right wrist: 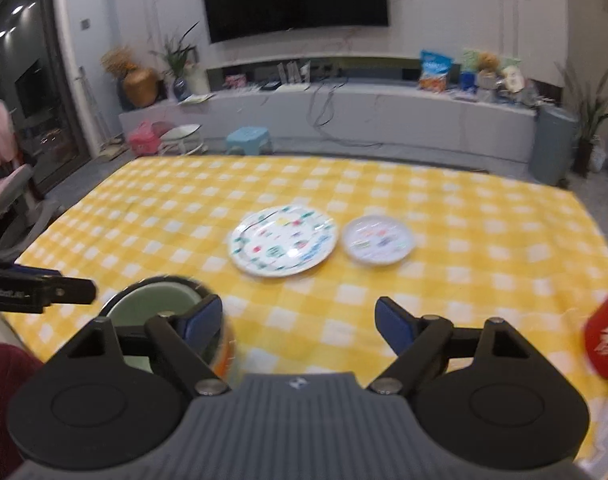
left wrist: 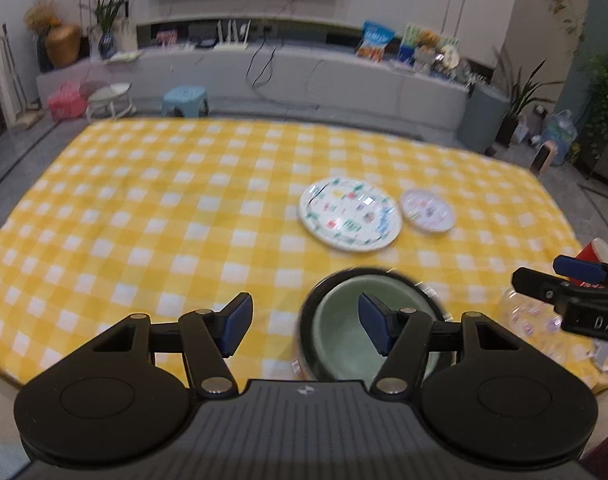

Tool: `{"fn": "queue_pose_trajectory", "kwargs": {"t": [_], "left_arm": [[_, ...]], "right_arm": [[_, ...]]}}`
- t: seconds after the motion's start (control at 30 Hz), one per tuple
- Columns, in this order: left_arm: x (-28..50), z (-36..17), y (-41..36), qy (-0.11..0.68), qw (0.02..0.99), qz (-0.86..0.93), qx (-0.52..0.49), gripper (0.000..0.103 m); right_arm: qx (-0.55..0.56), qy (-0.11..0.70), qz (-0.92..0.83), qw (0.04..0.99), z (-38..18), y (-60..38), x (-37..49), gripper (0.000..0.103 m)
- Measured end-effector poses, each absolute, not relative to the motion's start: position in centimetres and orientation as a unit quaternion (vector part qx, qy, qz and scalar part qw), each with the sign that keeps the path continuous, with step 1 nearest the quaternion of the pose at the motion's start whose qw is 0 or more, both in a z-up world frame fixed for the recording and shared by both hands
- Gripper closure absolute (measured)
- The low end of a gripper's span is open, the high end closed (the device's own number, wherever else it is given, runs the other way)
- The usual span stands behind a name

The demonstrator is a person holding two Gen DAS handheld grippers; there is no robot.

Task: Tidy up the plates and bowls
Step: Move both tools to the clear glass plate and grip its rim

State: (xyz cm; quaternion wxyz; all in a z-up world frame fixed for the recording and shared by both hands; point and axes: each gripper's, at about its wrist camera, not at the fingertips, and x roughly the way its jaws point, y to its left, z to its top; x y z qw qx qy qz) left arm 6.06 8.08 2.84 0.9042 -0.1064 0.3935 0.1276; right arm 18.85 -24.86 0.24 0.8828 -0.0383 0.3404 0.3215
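A large patterned plate [left wrist: 351, 214] [right wrist: 284, 241] and a small patterned plate [left wrist: 427, 210] [right wrist: 377, 240] lie side by side on the yellow checked cloth [left wrist: 144, 208] [right wrist: 483, 248]. A pale green bowl nested in a dark-rimmed bowl [left wrist: 343, 332] [right wrist: 152, 304] sits near the front edge. My left gripper [left wrist: 304, 330] is open and empty, its right finger over the green bowl. My right gripper [right wrist: 298, 324] is open and empty, with the bowl at its left finger. A clear patterned dish [left wrist: 531, 320] lies under the right gripper in the left wrist view.
A red container [left wrist: 593, 258] [right wrist: 605, 340] stands at the table's right front. Beyond the table are a grey TV bench [left wrist: 288, 76] [right wrist: 343, 116], a blue stool [left wrist: 186, 100] [right wrist: 250, 140] and potted plants.
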Motion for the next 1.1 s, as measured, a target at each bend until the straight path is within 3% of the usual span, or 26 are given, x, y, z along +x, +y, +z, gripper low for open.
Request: {"fn": "queue_pose_trajectory", "kwargs": {"t": [0.37,0.5,0.67,0.77,0.93,1.1], "left_arm": [[6.1,5.5,4.3,0.338,0.924,0.087,-0.158,0.031],[7.0,5.1,2.1,0.347,0.921,0.064,-0.162,0.031],[8.9,3.2,-0.7,0.378,0.906,0.005,-0.19,0.04],[10.6,1.3,-2.5,0.397,0.894,-0.031,-0.207,0.052],[13.4,-2.1,-6.2,0.413,0.896,-0.022,-0.159,0.072],[16.0,-6.1,-7.8,0.49,0.854,-0.053,-0.166,0.083]], "right_arm": [[0.045,0.341,0.227,0.911,2.2,-36.3,20.7,0.022],[0.073,0.374,0.204,0.902,0.2,-38.4,21.4,0.034],[0.02,0.404,0.189,0.895,-2.0,-38.2,22.6,0.044],[-0.021,0.423,0.183,0.887,-3.7,-38.0,23.3,0.051],[0.032,0.479,0.161,0.862,-7.1,-40.2,25.3,0.06],[0.101,0.511,0.147,0.841,-9.1,-42.2,27.1,0.061]]}}
